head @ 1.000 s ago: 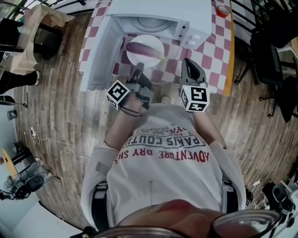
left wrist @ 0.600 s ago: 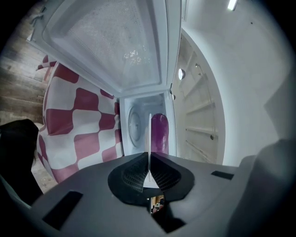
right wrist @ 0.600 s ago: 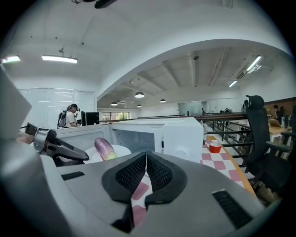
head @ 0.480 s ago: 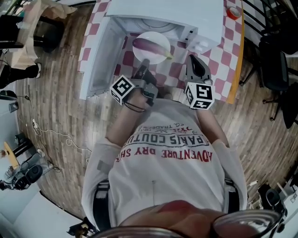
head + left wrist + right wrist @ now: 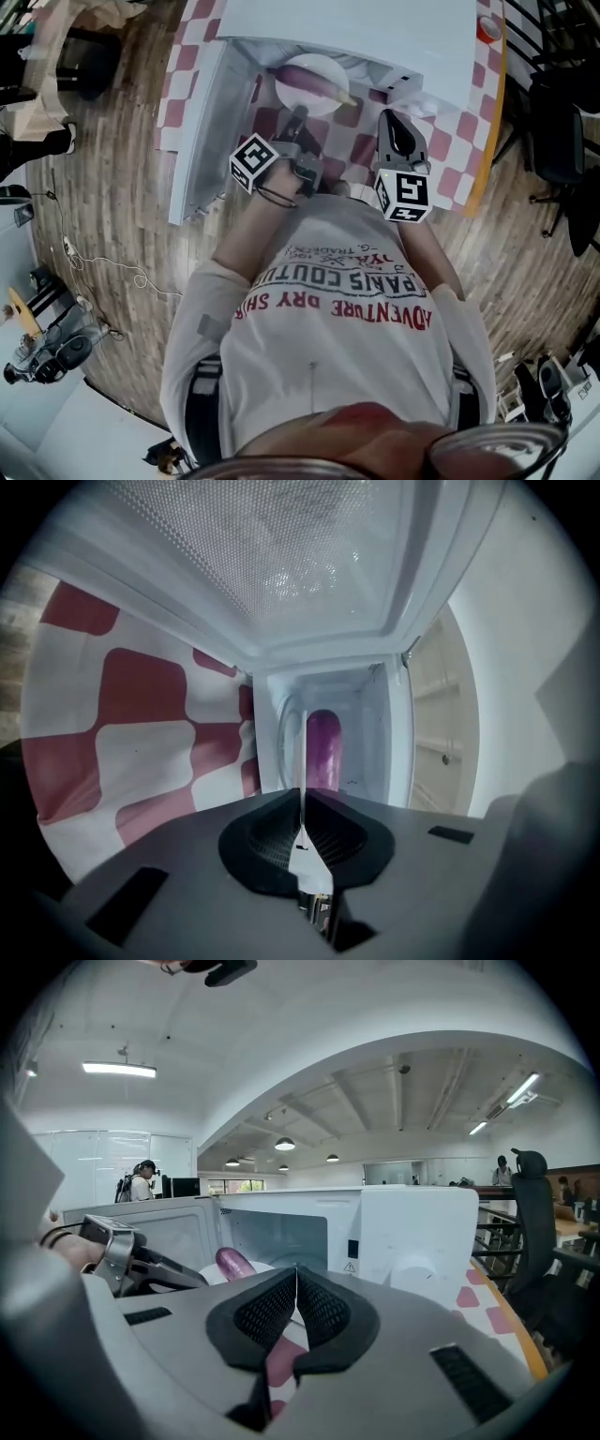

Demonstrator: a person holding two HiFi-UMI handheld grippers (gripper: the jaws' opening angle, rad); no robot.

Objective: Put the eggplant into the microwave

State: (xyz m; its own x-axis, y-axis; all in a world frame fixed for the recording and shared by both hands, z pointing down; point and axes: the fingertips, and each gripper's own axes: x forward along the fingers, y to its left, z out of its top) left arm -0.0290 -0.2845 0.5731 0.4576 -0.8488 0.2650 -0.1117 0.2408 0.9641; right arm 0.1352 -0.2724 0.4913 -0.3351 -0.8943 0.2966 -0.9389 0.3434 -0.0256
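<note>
A purple eggplant (image 5: 314,81) lies on a white plate (image 5: 302,103) at the mouth of the open white microwave (image 5: 375,28). My left gripper (image 5: 298,118) is shut on the plate's near rim. In the left gripper view the plate (image 5: 302,752) shows edge-on between the pads of the left gripper (image 5: 302,794), with the eggplant (image 5: 323,747) just past them, inside the cavity. My right gripper (image 5: 392,124) is shut and empty, in front of the microwave's control panel. The right gripper view shows the right gripper (image 5: 296,1274), the eggplant (image 5: 234,1262) and the microwave (image 5: 412,1232).
The microwave door (image 5: 202,122) hangs open to the left. The table wears a red-and-white checkered cloth (image 5: 450,141). A red-lidded object (image 5: 489,28) sits at the far right corner. Dark office chairs (image 5: 562,122) stand right of the table on the wood floor.
Both grippers have moved forward toward the microwave. The plate with the eggplant, held by the left gripper, has gone from in front of the opening into its mouth.
</note>
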